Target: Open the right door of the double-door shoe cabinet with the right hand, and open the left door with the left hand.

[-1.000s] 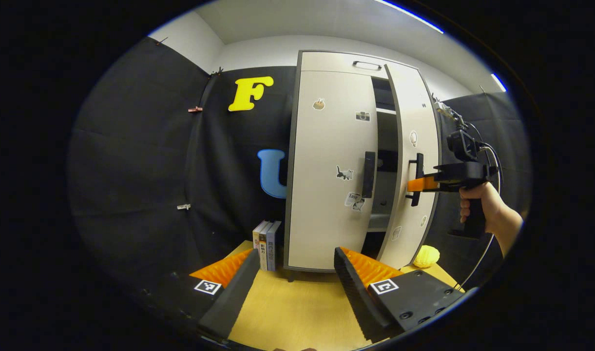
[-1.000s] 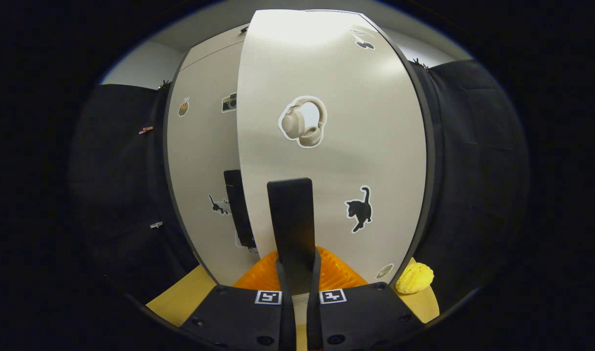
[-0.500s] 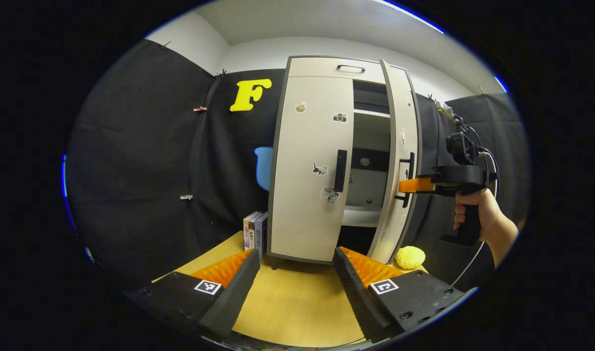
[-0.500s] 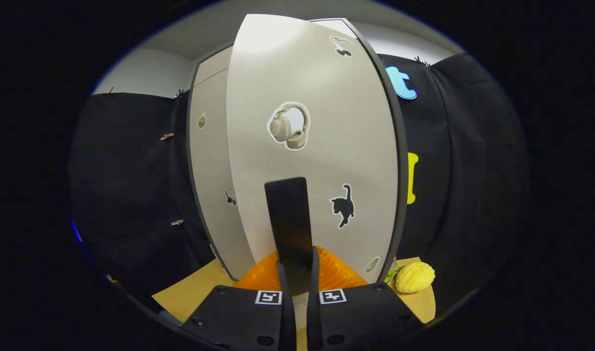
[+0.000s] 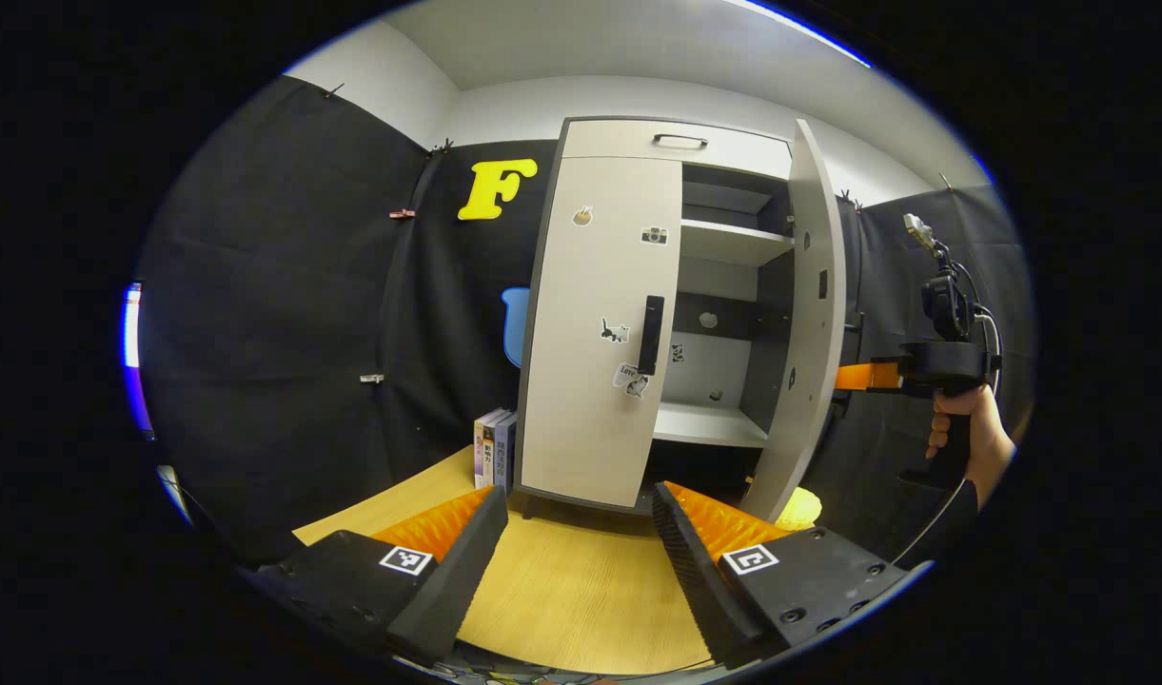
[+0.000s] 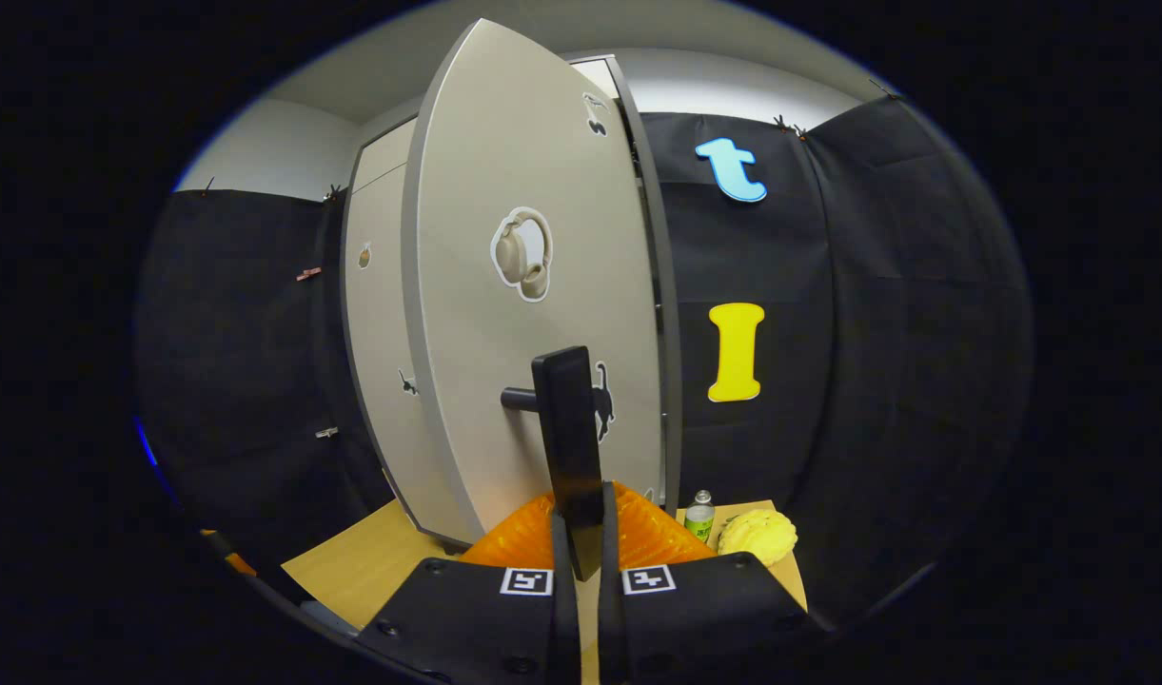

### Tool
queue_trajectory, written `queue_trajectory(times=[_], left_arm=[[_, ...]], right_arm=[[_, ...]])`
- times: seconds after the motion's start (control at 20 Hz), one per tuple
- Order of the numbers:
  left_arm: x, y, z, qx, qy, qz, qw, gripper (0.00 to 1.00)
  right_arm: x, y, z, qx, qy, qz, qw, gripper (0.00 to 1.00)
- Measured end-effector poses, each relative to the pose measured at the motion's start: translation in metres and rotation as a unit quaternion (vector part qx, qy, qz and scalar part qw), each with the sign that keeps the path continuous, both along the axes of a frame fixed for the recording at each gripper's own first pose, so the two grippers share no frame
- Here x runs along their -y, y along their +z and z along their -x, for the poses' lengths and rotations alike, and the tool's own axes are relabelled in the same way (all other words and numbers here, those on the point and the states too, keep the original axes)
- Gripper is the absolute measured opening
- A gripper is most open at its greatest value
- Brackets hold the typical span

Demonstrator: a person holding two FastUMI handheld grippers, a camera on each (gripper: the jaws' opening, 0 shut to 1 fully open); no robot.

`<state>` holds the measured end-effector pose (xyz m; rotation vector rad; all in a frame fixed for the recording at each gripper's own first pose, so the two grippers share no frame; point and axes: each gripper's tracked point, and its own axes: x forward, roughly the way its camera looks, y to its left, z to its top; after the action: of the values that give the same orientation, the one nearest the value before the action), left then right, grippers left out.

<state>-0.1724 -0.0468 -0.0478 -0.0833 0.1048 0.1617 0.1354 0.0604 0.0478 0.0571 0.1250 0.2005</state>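
The shoe cabinet (image 5: 676,143) stands ahead in the left gripper view. Its left door (image 5: 590,333) is closed, and its dark handle (image 5: 651,335) sits at mid height. The right door (image 5: 811,323) is swung wide open, baring the shelves (image 5: 728,243). My left gripper (image 5: 576,538) hangs open over the wooden floor, well short of the cabinet, with nothing between its fingers. My right gripper (image 5: 852,376), held by a hand (image 5: 961,438), reaches the open door's outer face. In the right gripper view my right gripper (image 6: 581,533) is shut on the right door's dark handle (image 6: 569,428); the right door (image 6: 504,314) shows at an angle.
Books (image 5: 493,447) stand against the cabinet's left side. A yellow knobbly object (image 6: 757,535) and a small green bottle (image 6: 699,516) sit on the floor right of the cabinet, behind the open door. Wooden floor (image 5: 581,590) stretches before the cabinet. Black cloth walls close in on both sides.
The right door has swung from partly open to wide open, pulled by my right gripper moving right and outward. My left gripper has drawn back a little and stayed open.
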Motion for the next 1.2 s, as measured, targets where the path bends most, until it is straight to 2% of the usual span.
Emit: queue_trajectory(times=[0.15,0.3,0.4,0.45,0.55,0.7,0.95,1.2], left_arm=[[0.004,-0.001,-0.003,-0.004,-0.01,-0.014,1.0,0.95],[0.007,0.002,-0.006,0.0,-0.014,-0.016,1.0,0.95],[0.007,0.004,-0.008,0.003,-0.015,-0.013,1.0,0.95],[0.006,0.004,-0.009,0.003,-0.016,-0.013,1.0,0.95],[0.005,0.004,-0.008,-0.001,-0.017,-0.018,1.0,0.95],[-0.001,0.005,-0.015,-0.007,-0.019,-0.022,1.0,0.95],[-0.015,0.023,-0.045,-0.003,-0.03,-0.031,0.999,0.95],[-0.024,0.034,-0.093,0.006,-0.052,-0.049,0.997,0.95]], right_arm=[[0.01,0.002,-0.003,0.003,-0.015,0.002,1.0,0.11],[0.026,0.003,-0.006,0.009,-0.05,-0.002,0.999,0.11],[0.018,0.003,-0.005,0.005,-0.043,-0.024,0.999,0.06],[0.015,0.003,-0.005,0.003,-0.041,-0.033,0.999,0.07],[0.02,0.004,-0.008,0.012,-0.049,-0.027,0.998,0.1],[0.022,0.002,-0.005,0.005,-0.055,-0.022,0.998,0.08],[0.023,0.003,-0.003,0.008,-0.069,-0.028,0.997,0.08],[0.03,-0.005,0.011,-0.006,-0.075,-0.001,0.997,0.08]])
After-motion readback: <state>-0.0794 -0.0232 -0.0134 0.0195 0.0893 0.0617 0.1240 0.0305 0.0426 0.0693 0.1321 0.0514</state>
